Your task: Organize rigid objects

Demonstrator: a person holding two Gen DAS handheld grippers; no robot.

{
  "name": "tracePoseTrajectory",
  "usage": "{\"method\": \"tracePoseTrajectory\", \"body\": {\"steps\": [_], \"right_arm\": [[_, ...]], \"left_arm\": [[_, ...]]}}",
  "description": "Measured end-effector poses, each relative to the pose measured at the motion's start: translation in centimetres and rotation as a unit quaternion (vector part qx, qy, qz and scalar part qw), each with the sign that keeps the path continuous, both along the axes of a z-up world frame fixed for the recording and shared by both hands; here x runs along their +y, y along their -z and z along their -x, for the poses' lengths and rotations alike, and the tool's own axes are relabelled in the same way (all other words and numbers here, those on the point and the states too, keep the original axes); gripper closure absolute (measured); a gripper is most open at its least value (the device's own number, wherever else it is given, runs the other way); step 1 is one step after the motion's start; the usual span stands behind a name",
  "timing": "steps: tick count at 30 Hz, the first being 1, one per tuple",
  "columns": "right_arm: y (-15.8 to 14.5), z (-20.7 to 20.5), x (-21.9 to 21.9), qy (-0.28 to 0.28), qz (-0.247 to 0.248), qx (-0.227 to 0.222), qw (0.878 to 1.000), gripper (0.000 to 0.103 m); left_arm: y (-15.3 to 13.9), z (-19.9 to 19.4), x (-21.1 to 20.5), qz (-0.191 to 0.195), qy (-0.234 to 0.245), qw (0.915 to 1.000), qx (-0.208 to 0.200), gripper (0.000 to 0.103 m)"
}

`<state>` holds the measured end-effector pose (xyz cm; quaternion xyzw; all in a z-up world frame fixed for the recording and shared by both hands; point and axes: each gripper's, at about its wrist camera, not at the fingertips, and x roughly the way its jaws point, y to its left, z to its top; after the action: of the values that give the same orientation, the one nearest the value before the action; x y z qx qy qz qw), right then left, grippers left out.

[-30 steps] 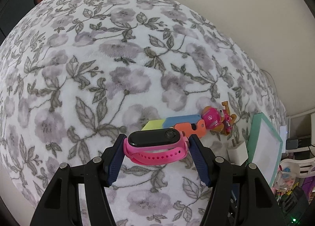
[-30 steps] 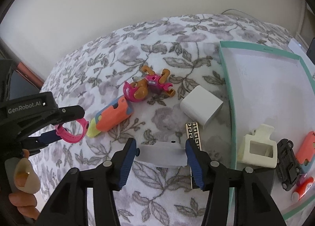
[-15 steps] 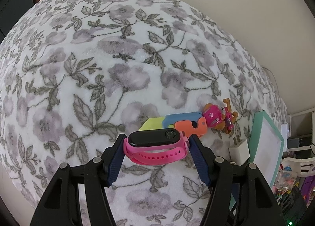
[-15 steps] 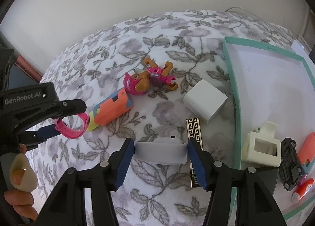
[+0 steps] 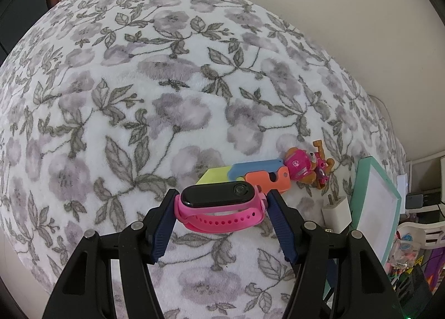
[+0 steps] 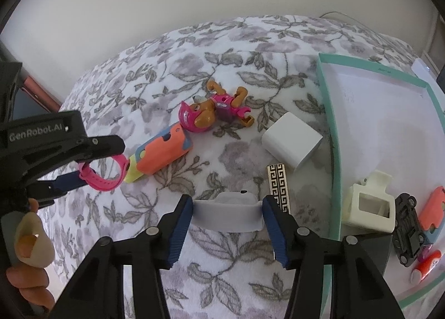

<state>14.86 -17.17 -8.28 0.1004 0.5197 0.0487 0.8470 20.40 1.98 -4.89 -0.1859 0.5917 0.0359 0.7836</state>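
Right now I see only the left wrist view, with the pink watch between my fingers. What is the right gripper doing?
Observer: The right gripper has a grey band between its pads. Its jaws have just been closing on it.
Operator: Does the teal box already hold something?
Observer: Yes. A cream clip, a black toy car and orange pieces lie in the teal box.
Operator: Is there anything by the charger that I miss?
Observer: A black and gold patterned bar lies beside the white charger.
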Motion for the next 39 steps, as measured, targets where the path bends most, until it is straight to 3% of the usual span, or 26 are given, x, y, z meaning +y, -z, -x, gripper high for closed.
{"method": "tracePoseTrajectory", "body": {"steps": [13,19,29,33,39], "right_arm": [[-1.9,0.4,-0.6,0.008,-0.027,-0.022,0.999,0.049],[-3.7,0.6,-1.3,0.021,-0.041,-0.043,0.998,0.049],[-9.0,1.2,-7.2,0.121,-0.066,-0.100,0.985,0.048],[-9.9,1.9,-10.5,0.183,-0.067,-0.107,0.975,0.048],[-9.5,3.0,-15.1,0.240,-0.025,-0.100,0.965,0.048]], "left_arm": [[-1.2,0.6,0.4,0.001,-0.001,0.9998,-0.017,0.037],[-3.3,0.9,0.3,0.000,-0.003,0.9991,-0.043,0.037],[-7.6,1.5,-3.7,0.011,0.036,0.9931,-0.111,0.037],[-8.6,1.7,-6.2,0.015,0.063,0.9892,-0.131,0.037],[-9.5,2.1,-10.3,0.008,0.107,0.9817,-0.157,0.037]]}}
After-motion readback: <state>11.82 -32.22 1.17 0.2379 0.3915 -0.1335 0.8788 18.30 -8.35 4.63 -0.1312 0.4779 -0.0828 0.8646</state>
